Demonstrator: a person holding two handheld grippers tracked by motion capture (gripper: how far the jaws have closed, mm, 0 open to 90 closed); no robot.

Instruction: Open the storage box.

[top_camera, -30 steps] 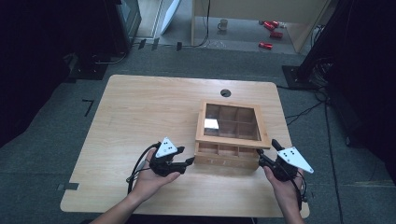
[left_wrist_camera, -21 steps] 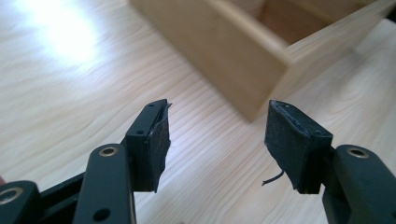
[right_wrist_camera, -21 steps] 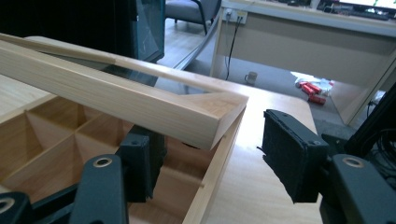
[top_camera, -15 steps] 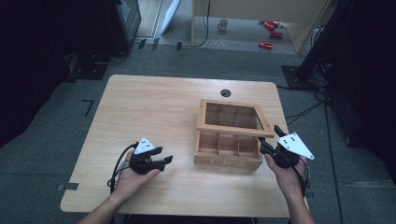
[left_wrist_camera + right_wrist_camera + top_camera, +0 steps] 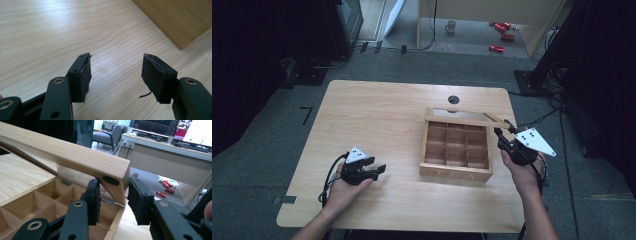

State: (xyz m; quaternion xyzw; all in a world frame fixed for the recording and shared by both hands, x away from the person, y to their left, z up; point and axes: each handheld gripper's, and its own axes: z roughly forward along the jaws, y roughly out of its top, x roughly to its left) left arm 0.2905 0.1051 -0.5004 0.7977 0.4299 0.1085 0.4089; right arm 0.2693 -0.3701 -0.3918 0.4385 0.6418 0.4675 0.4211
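High view puts the wooden box (image 5: pixel 456 150) on the right half of the table (image 5: pixel 377 115), its lid (image 5: pixel 464 117) tipped up at the far edge and the square compartments bare beneath. Right gripper (image 5: pixel 508 136) has just been closing, and the right gripper view shows its jaws clamped on the front corner of the lid (image 5: pixel 75 155), one pad inside the frame, one on the outer face. The step in hand looks like lifting the lid open on its hinges; next would be swinging that corner up and back along the hinge arc, gripping firmly enough that the smooth wood does not slip, without dragging the box. Left gripper (image 5: pixel 372 172) rests low on the bare table, well apart from the box, its jaws apart with nothing between them (image 5: pixel 116 72). Box and lid are pale, smooth wood with square edges; the lid is a frame around a clear pane, with small metal hinges at the back. The table is light, grained wood with rounded corners and a round hole (image 5: pixel 453 99) behind the box.
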